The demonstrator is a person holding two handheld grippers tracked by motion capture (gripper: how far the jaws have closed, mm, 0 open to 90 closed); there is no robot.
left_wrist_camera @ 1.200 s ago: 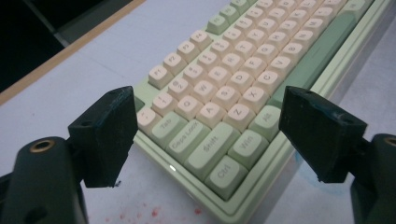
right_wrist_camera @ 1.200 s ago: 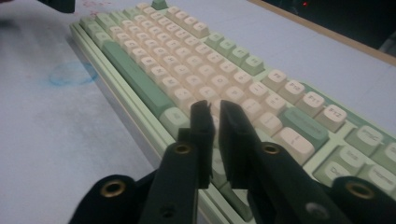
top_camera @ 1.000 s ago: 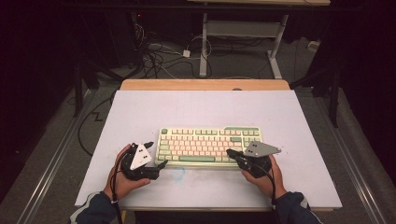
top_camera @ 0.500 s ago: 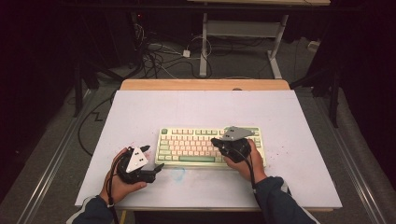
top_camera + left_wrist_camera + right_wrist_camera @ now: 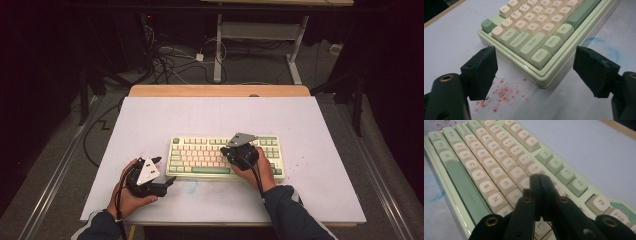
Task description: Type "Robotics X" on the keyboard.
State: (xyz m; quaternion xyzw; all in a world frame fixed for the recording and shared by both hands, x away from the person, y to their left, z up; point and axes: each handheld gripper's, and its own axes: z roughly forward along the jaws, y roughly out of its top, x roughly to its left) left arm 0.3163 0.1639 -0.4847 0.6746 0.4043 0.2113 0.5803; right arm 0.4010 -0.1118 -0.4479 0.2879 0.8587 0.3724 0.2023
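In the right gripper view, the right claw (image 5: pixel 539 180), pressed together, covers keyboard (image 5: pixel 486 167) keys.

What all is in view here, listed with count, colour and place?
keyboard: one, pale green with cream keys, middle of the table toward the near edge
table: one, white top with a wood strip at the far edge
red specks: a scatter, on the table by the keyboard's Ctrl corner
blue mark: one, faint ring, on the table just in front of the keyboard
cables: a tangle, dark and white, on the floor beyond the table
frame: one, white metal, on the floor behind the table
left claw: one, black, open, by the keyboard's near left corner
right claw: one, black, shut, tip over the keys near U and I
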